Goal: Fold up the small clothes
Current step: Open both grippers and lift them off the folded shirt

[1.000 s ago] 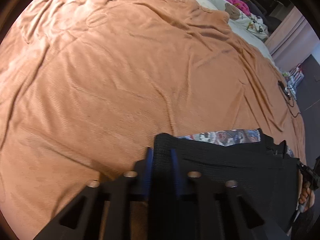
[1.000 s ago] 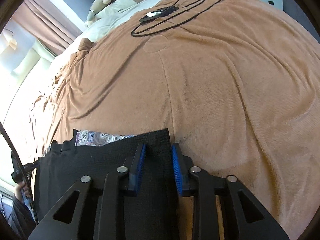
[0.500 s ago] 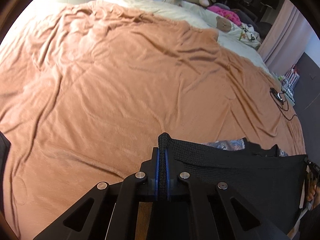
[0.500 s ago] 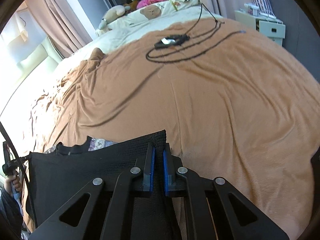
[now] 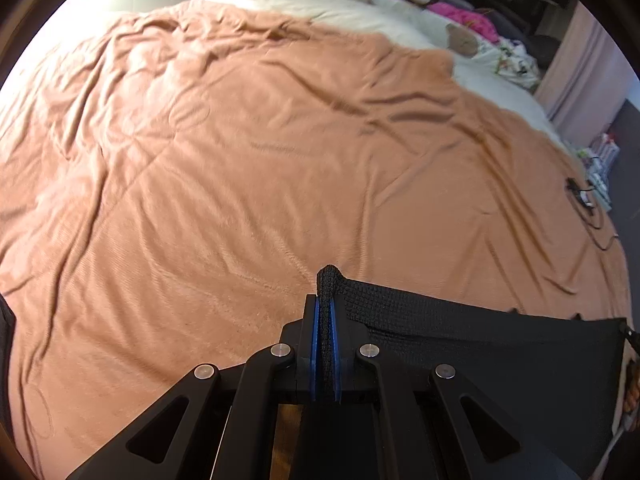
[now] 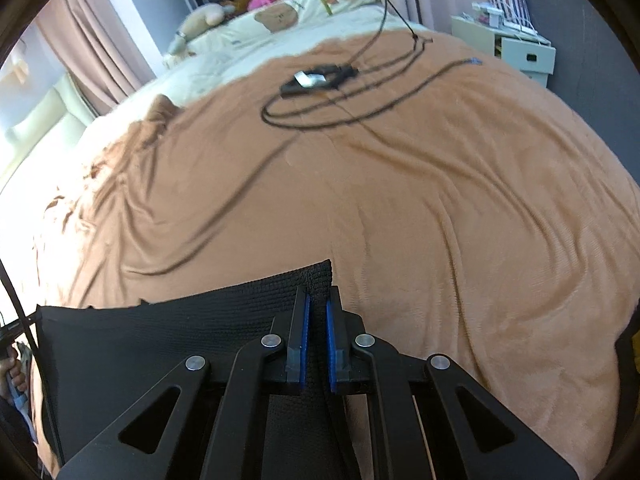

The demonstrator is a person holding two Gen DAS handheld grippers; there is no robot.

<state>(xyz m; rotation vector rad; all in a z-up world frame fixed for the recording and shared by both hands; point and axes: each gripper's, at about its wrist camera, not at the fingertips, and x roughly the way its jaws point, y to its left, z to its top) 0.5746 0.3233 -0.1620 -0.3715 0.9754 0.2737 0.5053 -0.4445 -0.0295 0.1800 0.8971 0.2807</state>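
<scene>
black knit garment (image 5: 480, 344) soft, light, limp | held at two corners | left gripper (image 5: 325, 320) clamped on corner | right gripper (image 6: 317, 320) pinching other corner | sags between.

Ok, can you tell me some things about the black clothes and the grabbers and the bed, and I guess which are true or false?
1. Both grippers pinch the black garment. True: the left gripper and the right gripper each clamp a corner.
2. The blanket is blue. False: it is orange-brown.
3. A black cable lies coiled on the blanket. True.
4. The garment is already folded into a neat square. False: it is stretched out between the grippers.
5. Stuffed toys sit at the far end of the bed. True.
</scene>
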